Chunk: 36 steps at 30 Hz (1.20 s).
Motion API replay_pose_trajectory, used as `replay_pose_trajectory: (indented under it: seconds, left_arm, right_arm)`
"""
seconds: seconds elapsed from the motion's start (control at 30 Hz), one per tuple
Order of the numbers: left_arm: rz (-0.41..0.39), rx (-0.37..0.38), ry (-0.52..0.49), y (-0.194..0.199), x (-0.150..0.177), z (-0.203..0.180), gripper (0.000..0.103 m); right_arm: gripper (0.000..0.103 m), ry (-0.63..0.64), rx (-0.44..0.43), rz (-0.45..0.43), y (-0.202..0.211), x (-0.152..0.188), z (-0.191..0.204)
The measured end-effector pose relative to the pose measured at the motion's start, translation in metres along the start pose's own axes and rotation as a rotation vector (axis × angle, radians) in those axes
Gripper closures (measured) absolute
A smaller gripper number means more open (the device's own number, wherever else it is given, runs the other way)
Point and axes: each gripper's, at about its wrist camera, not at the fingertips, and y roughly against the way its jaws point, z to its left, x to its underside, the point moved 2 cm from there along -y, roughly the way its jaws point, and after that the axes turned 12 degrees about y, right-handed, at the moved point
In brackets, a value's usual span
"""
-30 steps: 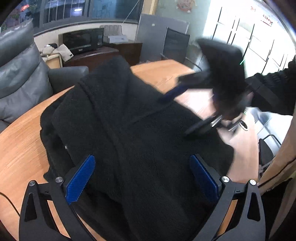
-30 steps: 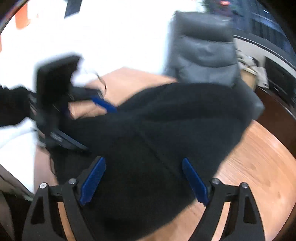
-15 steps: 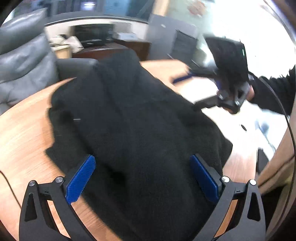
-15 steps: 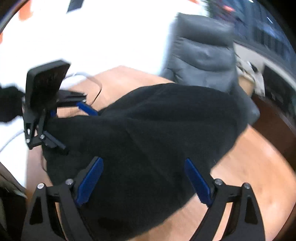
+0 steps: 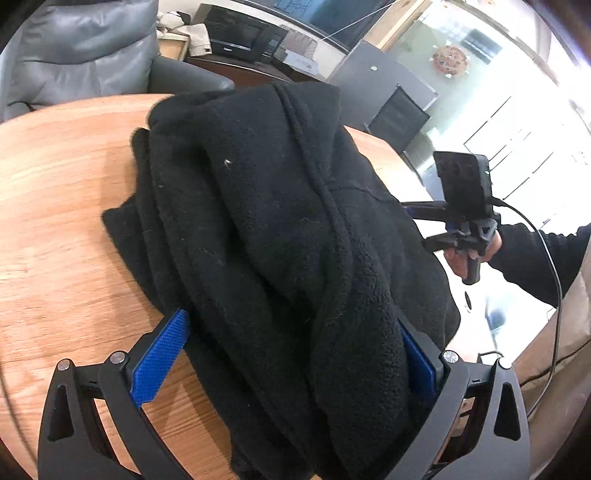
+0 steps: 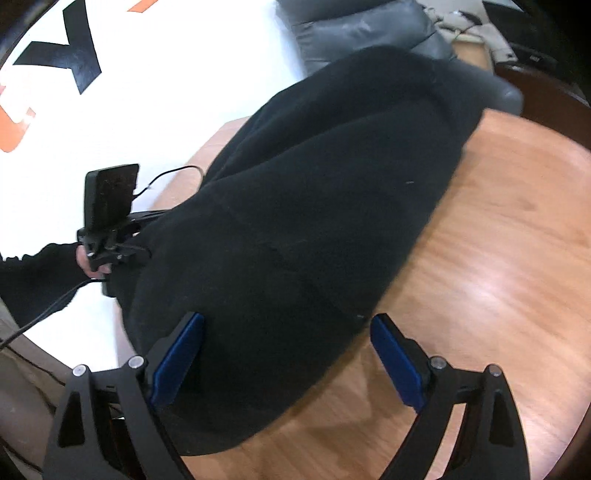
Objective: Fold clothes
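Note:
A black fleece garment (image 5: 280, 236) lies bunched in thick folds on the round wooden table (image 5: 62, 206). My left gripper (image 5: 291, 354) is open, its blue pads on either side of the near end of the garment. My right gripper (image 6: 288, 354) is open too, straddling the opposite end of the garment (image 6: 295, 236). Each gripper shows in the other's view: the right one at the garment's far right edge (image 5: 436, 225), the left one at the garment's left edge (image 6: 122, 236), both with fingertips hidden by cloth.
A grey leather armchair (image 5: 74, 62) stands behind the table. A dark cabinet with a microwave (image 5: 240, 33) is along the back wall. A black office chair (image 5: 399, 118) stands at the far side. Cables (image 5: 546, 258) trail from the grippers.
Both grippers have drawn apart to opposite ends of the garment and lowered. The right gripper has moved off the top of the cloth to its edge. The garment looks more compact.

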Motion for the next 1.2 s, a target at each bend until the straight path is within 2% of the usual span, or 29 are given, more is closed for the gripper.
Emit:
replay_pose_trajectory:
  seconds: [0.17, 0.4, 0.5, 0.6, 0.7, 0.8, 0.87, 0.9, 0.93, 0.97, 1.03, 1.2]
  left_arm:
    - [0.027, 0.029, 0.081, -0.003, -0.006, 0.015, 0.0]
    - [0.032, 0.046, 0.165, 0.005, -0.001, 0.031, 0.0]
    - [0.073, 0.118, 0.237, -0.003, 0.002, 0.047, 0.0]
    - [0.117, 0.188, 0.284, -0.013, 0.004, 0.057, 0.0]
    - [0.124, 0.185, 0.257, -0.016, 0.004, 0.052, 0.0]
    - [0.138, 0.182, 0.279, -0.023, 0.0, 0.045, 0.0]
    - [0.13, 0.184, 0.299, -0.021, 0.003, 0.04, 0.002]
    - [0.122, 0.186, 0.303, -0.02, 0.004, 0.037, 0.004]
    - [0.108, 0.187, 0.303, -0.016, 0.004, 0.035, 0.01]
    - [0.091, 0.191, 0.306, -0.01, 0.005, 0.032, 0.018]
    - [0.051, 0.194, 0.295, 0.004, 0.005, 0.027, 0.028]
    - [-0.056, 0.182, 0.271, 0.056, 0.005, 0.022, 0.029]
  right_arm:
    - [0.004, -0.075, -0.077, 0.023, -0.012, 0.011, 0.006]
    - [0.003, -0.155, -0.116, 0.034, -0.017, 0.022, 0.019]
    - [0.002, -0.21, -0.153, 0.03, -0.026, 0.026, 0.018]
    - [0.0, -0.246, -0.143, 0.008, -0.027, 0.03, 0.014]
    - [0.0, -0.262, -0.113, 0.0, -0.03, 0.03, 0.013]
    - [0.001, -0.253, -0.068, -0.005, -0.037, 0.024, 0.018]
    - [0.011, -0.234, -0.016, -0.001, -0.04, 0.022, 0.024]
    - [0.021, -0.229, -0.001, -0.007, -0.039, 0.021, 0.026]
    - [0.029, -0.227, 0.011, -0.015, -0.036, 0.02, 0.029]
    - [0.033, -0.217, 0.025, -0.018, -0.034, 0.017, 0.032]
    - [0.043, -0.19, 0.058, -0.022, -0.029, 0.01, 0.041]
    - [0.048, -0.102, 0.112, -0.05, -0.029, -0.019, 0.076]
